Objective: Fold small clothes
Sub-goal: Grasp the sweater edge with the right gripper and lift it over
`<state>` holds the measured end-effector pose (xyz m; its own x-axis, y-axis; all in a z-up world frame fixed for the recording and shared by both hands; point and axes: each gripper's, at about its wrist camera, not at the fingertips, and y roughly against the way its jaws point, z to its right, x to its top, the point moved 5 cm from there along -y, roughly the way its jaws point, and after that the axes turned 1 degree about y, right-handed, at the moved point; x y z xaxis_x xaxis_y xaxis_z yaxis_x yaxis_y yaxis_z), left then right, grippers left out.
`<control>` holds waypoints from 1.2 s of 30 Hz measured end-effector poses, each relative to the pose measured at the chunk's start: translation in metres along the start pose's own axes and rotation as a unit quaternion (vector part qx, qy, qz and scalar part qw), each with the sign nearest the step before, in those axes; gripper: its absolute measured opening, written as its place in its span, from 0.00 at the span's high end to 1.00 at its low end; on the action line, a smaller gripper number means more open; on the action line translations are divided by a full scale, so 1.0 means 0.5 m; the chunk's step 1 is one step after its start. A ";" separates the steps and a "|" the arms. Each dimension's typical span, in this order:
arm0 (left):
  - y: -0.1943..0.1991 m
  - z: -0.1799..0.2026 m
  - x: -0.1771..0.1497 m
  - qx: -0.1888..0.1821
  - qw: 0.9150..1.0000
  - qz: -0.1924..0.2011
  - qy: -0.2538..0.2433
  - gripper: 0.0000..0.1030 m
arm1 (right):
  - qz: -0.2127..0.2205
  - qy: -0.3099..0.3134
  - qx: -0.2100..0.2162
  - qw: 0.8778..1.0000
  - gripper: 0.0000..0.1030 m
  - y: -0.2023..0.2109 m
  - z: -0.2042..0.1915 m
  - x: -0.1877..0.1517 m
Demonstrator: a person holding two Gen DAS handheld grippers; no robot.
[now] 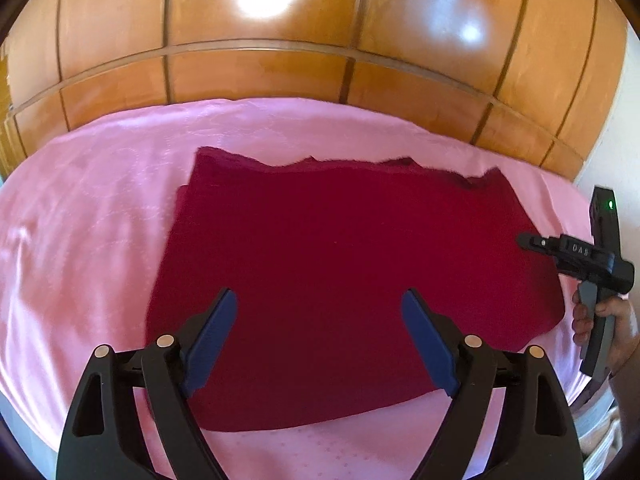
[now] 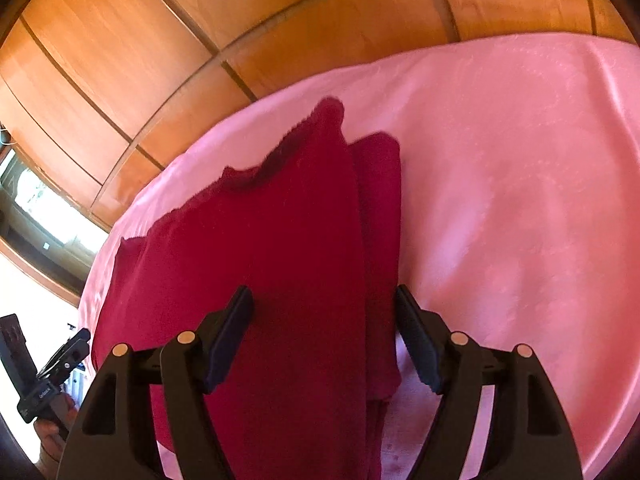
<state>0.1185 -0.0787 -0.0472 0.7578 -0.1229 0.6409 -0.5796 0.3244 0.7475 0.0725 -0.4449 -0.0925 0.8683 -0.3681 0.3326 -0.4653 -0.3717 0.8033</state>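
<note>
Left gripper [image 1: 318, 300]: jaws spread wide, nothing between them, hovering above the near half of the red garment [image 1: 340, 280]. Blue pads [image 1: 212, 332] clean, no cloth pinched.

Right gripper [image 2: 324, 300]: jaws also wide apart, empty. It straddles the garment's edge; one finger is over the red cloth, the other over the pink bedsheet [image 2: 520, 200] just beside it. In the left wrist view it sits at the garment's right-hand edge, tip near the cloth; can't tell if it touches.

The garment lies flat on the sheet, directly ahead of and under both tools. Already folded at least once, judging by layers: the right wrist view shows an upper panel lying over a narrower strip that sticks out along one side. The far edge is ragged and uneven, so the layers don't line up cleanly there. The shape is roughly rectangular and still fairly wide.

My read: mid-task. One fold is in and the piece is released. Probably at least one more fold is left to get it compact, plus squaring up the far edge. Neither tool has a grip yet for that.

Behind the bed is the wooden wardrobe [image 1: 320, 40]; not involved.
</note>
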 end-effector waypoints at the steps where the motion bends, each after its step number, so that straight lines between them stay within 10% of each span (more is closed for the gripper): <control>1: -0.007 0.004 -0.003 0.000 1.000 -0.005 -0.005 0.19 | -0.001 0.003 0.001 1.000 0.31 -0.001 -0.001 -0.004; 16: -0.043 0.005 -0.021 -0.010 1.000 -0.029 0.004 0.19 | -0.019 -0.001 0.027 0.999 0.44 0.030 -0.018 -0.052; 21: -0.054 -0.004 -0.031 -0.021 0.999 -0.036 0.018 0.19 | -0.041 0.033 0.009 0.999 0.62 0.029 -0.050 -0.054; 36: -0.026 -0.065 -0.042 -0.164 0.980 -0.044 0.108 0.28 | -0.033 0.053 0.075 0.995 0.78 0.087 -0.218 -0.020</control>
<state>0.1202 -0.0501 -0.0760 0.8668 0.0250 0.4981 -0.4084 0.6089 0.6800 0.0622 -0.3647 -0.0070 0.9071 -0.2507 0.3382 -0.4208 -0.5172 0.7453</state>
